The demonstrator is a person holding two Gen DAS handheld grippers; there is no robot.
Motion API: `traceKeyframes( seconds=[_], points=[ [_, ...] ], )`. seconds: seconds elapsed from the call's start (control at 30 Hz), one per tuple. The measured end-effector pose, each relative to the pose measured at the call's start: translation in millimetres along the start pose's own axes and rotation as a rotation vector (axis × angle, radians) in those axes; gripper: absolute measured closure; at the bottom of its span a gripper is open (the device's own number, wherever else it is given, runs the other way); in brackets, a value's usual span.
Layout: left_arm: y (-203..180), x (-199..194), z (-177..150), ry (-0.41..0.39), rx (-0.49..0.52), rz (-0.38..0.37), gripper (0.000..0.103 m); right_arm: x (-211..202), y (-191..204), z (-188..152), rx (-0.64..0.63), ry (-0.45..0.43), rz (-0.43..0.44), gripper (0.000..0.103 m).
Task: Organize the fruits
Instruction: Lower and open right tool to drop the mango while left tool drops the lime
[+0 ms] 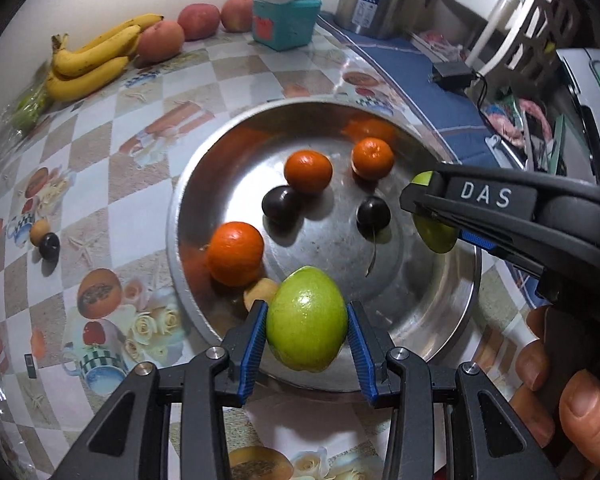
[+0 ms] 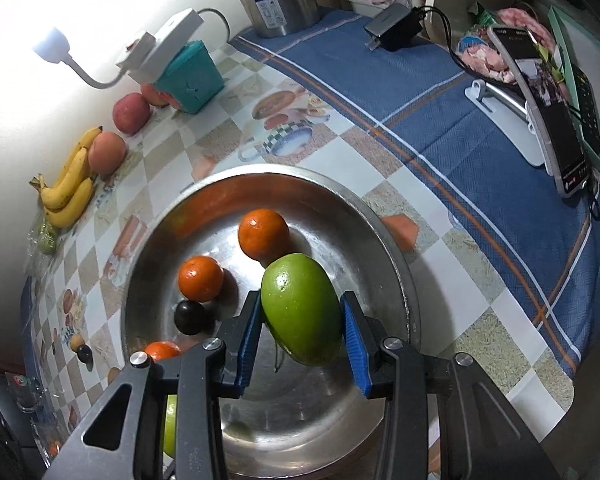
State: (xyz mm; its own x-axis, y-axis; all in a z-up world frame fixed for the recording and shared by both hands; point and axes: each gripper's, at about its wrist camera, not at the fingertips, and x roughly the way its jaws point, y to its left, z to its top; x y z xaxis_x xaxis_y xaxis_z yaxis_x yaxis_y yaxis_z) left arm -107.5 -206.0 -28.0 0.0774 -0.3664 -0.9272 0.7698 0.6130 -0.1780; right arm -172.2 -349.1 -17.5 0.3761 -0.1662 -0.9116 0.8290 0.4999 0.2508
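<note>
Reading "DAS", the right hand-held gripper (image 1: 414, 200) clamps a green fruit (image 1: 436, 236).

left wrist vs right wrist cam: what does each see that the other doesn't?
Left wrist only: the right gripper from the side, a hand on its handle, and a second dark plum.

Right wrist only: a phone on a stand.

Both: the steel bowl holding oranges, each gripper shut on a green fruit, and bananas by the wall.

pan (image 2: 396, 264) right half: bare | left: oranges (image 2: 201, 283) (crowded)
</note>
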Motion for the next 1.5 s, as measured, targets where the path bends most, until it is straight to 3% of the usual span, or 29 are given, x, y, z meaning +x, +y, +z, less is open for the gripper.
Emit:
traceKeyframes(
  seconds=[1.07,1.5],
  points=[
    [-12.3,28.3,2.1,0.073,-0.001,0.005,0.061,22.8,-6.0,-3.3,0.027,0.1,-0.037,0.061],
    [-6.6,19.3,1.0,0.052,-0.013,-0.019,0.059,16.7,-6.9,-2.5,0.031,0.074,-0.036,0.061]
  ],
)
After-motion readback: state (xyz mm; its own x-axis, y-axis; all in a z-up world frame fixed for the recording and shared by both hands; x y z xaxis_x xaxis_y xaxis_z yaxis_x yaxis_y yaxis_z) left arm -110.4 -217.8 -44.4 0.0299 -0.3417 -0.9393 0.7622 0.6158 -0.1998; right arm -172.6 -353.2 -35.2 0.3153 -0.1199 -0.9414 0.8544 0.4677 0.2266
